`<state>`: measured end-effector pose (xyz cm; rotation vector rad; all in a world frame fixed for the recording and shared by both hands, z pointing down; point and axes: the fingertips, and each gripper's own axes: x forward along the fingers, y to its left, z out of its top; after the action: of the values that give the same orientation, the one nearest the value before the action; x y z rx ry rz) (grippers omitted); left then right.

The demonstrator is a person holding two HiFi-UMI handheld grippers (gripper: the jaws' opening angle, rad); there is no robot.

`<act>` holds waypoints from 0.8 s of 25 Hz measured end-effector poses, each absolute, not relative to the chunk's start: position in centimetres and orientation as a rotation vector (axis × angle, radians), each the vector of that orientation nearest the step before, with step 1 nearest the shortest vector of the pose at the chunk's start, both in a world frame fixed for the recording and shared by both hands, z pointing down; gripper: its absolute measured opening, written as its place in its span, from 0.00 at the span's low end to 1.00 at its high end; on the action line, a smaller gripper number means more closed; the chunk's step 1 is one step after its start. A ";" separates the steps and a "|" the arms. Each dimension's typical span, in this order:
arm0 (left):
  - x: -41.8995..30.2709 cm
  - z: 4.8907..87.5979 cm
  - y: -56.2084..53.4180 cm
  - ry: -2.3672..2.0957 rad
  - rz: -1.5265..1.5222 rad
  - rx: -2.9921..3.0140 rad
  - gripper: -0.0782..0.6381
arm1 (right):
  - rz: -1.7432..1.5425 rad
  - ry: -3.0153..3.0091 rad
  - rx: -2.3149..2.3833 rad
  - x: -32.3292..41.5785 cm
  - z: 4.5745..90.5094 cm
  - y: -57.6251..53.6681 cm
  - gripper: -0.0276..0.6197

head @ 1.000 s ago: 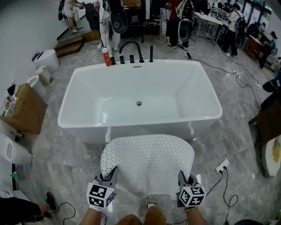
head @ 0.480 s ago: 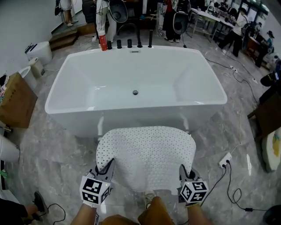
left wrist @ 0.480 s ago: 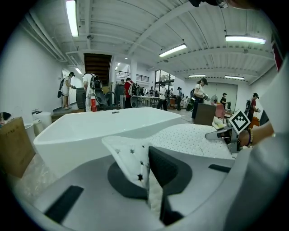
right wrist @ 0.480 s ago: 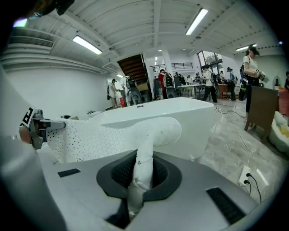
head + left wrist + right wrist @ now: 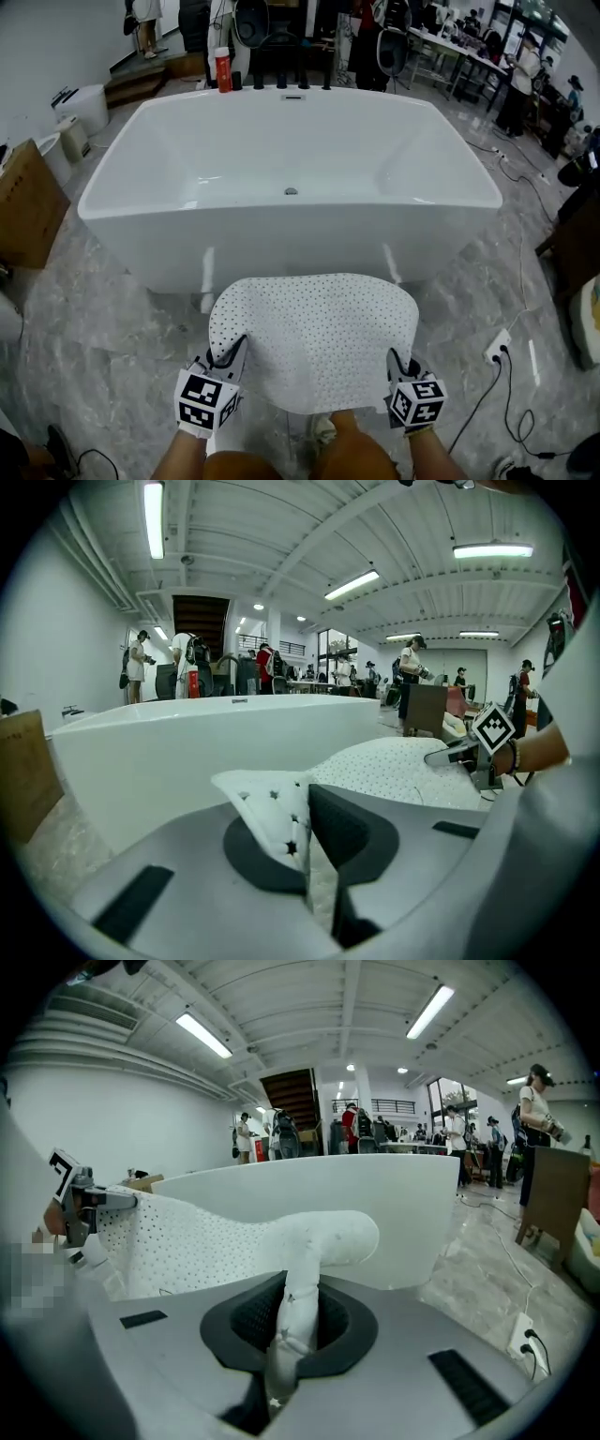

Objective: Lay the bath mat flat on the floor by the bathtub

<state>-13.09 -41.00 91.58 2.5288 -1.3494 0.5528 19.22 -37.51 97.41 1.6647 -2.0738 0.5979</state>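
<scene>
The left tongs are pinched shut on the near left corner of the white, hole-dotted bath mat, with the corner folded up between the jaws. The mat spreads between the two hands, held up over the grey marble floor, just in front of the near wall of the white bathtub. The right tongs clamp the mat's near right corner likewise, and a white power strip lies on the floor further right.

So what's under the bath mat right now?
Marble floor shows around the bath mat, a shoe at its near edge; the floor directly beneath is covered.
</scene>
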 end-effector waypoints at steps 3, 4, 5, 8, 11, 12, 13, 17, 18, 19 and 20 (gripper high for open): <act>-13.7 94.5 -41.2 -1.375 0.526 2.552 0.15 | 0.561 -2.090 1.670 19.1 100.3 -37.9 0.10; -13.9 95.2 -41.2 -1.386 0.515 2.559 0.15 | 0.552 -2.096 1.673 19.0 101.1 -37.9 0.10; -14.3 96.0 -41.3 -1.395 0.505 2.565 0.15 | 0.546 -2.104 1.675 18.8 101.9 -37.8 0.10; -15.1 98.0 -41.3 -1.417 0.465 2.564 0.15 | 0.545 -2.135 1.667 18.3 104.0 -37.8 0.10; -15.7 99.7 -41.5 -1.419 0.448 2.553 0.15 | 0.553 -2.152 1.660 18.4 105.5 -37.6 0.10; -16.0 100.2 -41.6 -1.413 0.455 2.549 0.15 | 0.559 -2.156 1.659 18.3 106.0 -37.6 0.10; -16.2 100.7 -41.7 -1.408 0.467 2.544 0.15 | 0.565 -2.160 1.657 18.2 106.5 -37.7 0.10; -16.9 103.0 -42.3 -1.406 0.524 2.517 0.15 | 0.570 -2.164 1.636 17.8 108.6 -38.2 0.10; -16.9 103.6 -42.4 -1.411 0.547 2.512 0.15 | 0.565 -2.161 1.623 17.7 109.3 -38.4 0.10; -16.9 104.2 -42.5 -1.416 0.576 2.512 0.15 | 0.562 -2.157 1.612 17.7 109.9 -38.7 0.10; -16.8 104.9 -42.8 -1.420 0.605 2.513 0.15 | 0.561 -2.154 1.605 17.6 110.6 -39.1 0.10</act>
<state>-16.81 -42.75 104.86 2.5132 -1.4204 0.6049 17.65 -39.13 110.59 1.6046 -2.1544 0.5611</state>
